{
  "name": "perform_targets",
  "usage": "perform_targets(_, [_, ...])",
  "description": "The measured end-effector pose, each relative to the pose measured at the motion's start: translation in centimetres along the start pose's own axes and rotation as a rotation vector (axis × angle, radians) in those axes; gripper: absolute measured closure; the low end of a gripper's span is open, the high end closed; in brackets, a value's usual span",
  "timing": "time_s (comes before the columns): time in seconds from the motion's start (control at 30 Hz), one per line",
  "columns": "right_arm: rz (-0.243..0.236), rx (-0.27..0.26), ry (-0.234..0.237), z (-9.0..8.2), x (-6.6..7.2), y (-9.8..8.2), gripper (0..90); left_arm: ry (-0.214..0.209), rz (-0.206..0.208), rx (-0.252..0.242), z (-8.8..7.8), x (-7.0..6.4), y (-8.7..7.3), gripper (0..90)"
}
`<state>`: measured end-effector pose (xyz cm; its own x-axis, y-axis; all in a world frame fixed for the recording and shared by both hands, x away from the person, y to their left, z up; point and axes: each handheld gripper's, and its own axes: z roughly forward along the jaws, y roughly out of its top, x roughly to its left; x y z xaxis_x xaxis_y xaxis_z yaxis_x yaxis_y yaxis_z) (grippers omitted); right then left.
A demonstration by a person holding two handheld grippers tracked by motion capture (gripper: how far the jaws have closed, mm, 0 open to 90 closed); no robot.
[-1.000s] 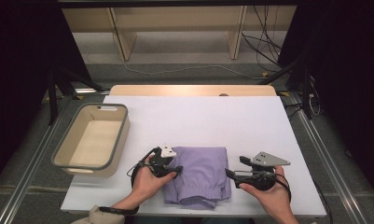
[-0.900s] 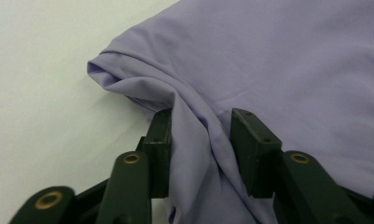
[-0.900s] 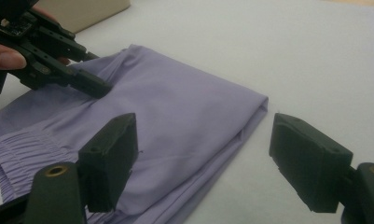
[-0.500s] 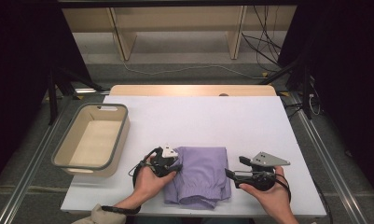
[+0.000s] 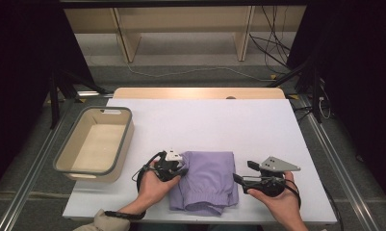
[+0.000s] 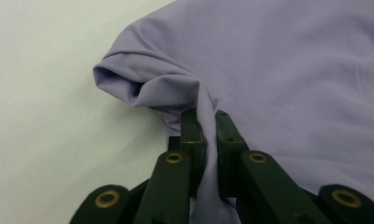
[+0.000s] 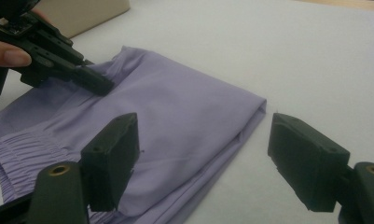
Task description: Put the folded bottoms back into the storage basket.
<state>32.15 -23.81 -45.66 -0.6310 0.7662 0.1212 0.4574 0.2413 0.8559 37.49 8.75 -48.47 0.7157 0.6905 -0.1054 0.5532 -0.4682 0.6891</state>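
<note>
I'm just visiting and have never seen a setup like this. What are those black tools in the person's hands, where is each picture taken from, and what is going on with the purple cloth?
A person sits at a white table, holding a hand-operated gripper in each hand; there is no robot arm. One picture looks down from above; the other two come from cameras riding on the grippers. On the table lie a folded lilac garment with an elastic waistband and, to the left, an empty beige bin. The left gripper has just been closing and now pinches a fold at the garment's edge. The right gripper is open, its jaws either side of the garment's opposite edge, not pressing it.
</note>
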Motion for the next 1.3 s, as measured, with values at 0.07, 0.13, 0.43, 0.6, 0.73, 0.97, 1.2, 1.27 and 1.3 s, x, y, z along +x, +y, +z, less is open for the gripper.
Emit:
perform_targets(0.07, [0.001, -0.002, -0.001, 0.0, 0.0, 0.0, 25.9, -0.006, 0.002, -0.004, -0.2, 0.0, 0.1, 84.9])
perform_targets(0.13, [0.001, -0.002, -0.001, 0.0, 0.0, 0.0, 25.9, -0.015, 0.003, -0.017, -0.5, -0.1, 0.3, 84.9])
perform_targets(0.43, [0.001, -0.004, -0.004, 0.0, 0.0, 0.0, 25.9, -0.038, 0.008, -0.052, -1.7, 0.1, 1.2, 85.0])
perform_targets(0.6, [0.001, -0.004, -0.005, 0.0, 0.0, 0.0, 25.9, -0.054, 0.018, -0.073, -2.0, 0.2, 1.5, 85.0])
perform_targets(0.73, [0.003, -0.005, -0.010, -0.1, -0.1, 0.0, 25.9, -0.061, 0.031, -0.104, -2.4, 0.1, 1.7, 85.0])
perform_targets(0.97, [0.004, -0.007, -0.010, -0.1, -0.1, 0.0, 26.0, -0.069, 0.056, -0.186, -2.8, 0.0, 1.9, 84.9])
perform_targets(1.2, [0.005, -0.016, -0.015, -0.2, -0.1, 0.0, 26.0, -0.067, 0.082, -0.276, -3.6, -0.2, 2.2, 84.9])
perform_targets(1.27, [0.006, -0.018, -0.017, -0.2, -0.1, 0.0, 26.0, -0.067, 0.083, -0.280, -3.6, -0.2, 2.3, 84.9])
perform_targets(1.3, [0.007, -0.021, -0.018, -0.2, -0.1, 0.0, 26.0, -0.072, 0.086, -0.282, -3.8, -0.2, 2.3, 84.9])
